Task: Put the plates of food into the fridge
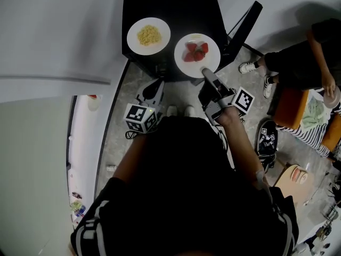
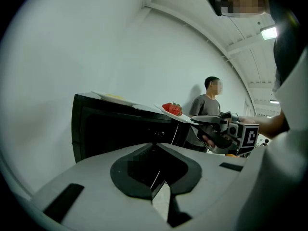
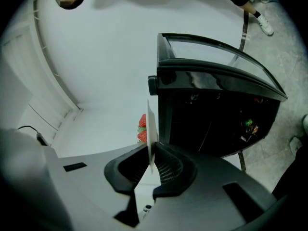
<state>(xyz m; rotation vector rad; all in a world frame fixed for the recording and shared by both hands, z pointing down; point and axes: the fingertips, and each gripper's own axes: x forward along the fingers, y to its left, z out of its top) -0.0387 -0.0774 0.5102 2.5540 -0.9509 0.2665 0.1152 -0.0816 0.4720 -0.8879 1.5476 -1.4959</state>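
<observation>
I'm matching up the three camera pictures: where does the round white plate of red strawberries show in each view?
Head view: the round white plate of red strawberries is upper centre, over the near right corner of the black cabinet, rim in the right gripper.
Left gripper view: plate right of centre, side-on at the cabinet's top.
Right gripper view: plate centre, edge-on between the jaws.
Shared landmark: the black cabinet.

On view are 2 white plates, the noodle plate (image 1: 134, 36) and the strawberry plate (image 1: 183, 57), 1 black fridge (image 1: 176, 7), and 2 grippers, the left gripper (image 1: 155, 85) and the right gripper (image 1: 205, 73).
</observation>
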